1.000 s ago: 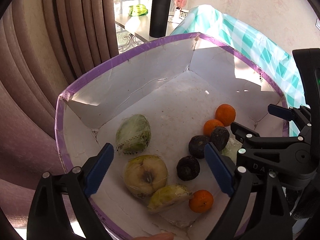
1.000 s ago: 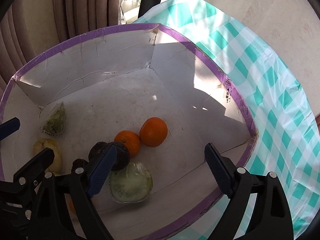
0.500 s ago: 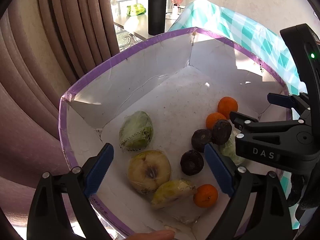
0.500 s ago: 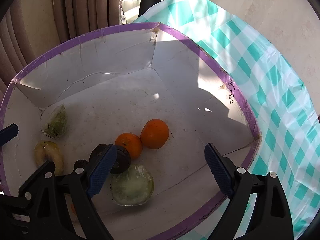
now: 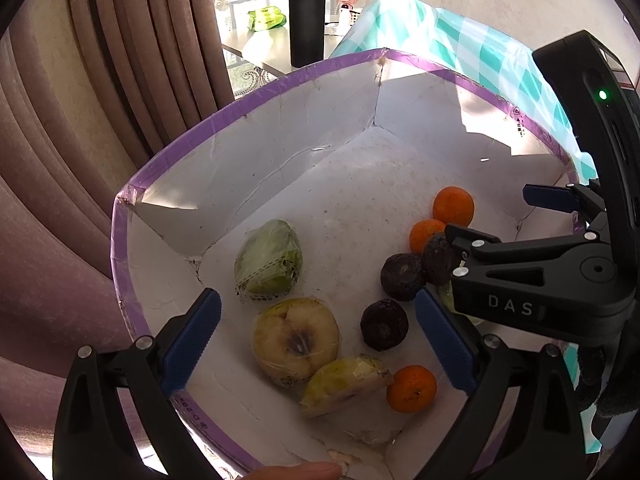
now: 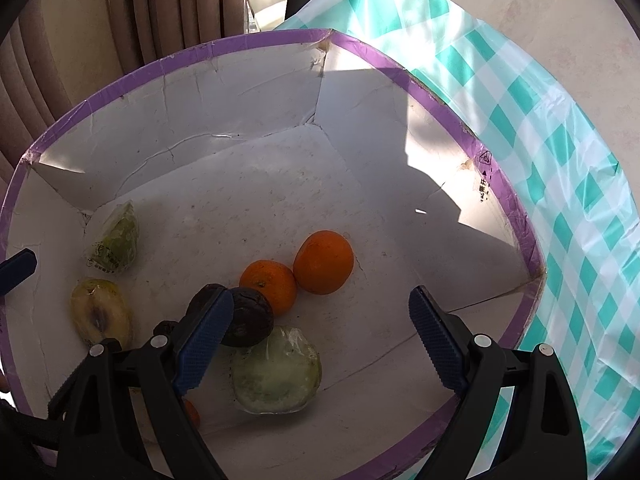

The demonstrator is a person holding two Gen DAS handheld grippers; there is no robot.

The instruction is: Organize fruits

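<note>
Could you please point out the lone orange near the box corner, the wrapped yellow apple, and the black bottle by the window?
lone orange (image 5: 412, 388), left wrist view, centre of its peel.
wrapped yellow apple (image 5: 296, 340), left wrist view, beside its dark stem hollow.
black bottle (image 5: 306, 20), left wrist view, mid-body.

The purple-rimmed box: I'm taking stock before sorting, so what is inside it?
Inside the box: three oranges, three dark fruits, a wrapped green fruit, a wrapped yellow apple, a yellow piece and a pale wrapped fruit. The grippers cover the near corners.
</note>
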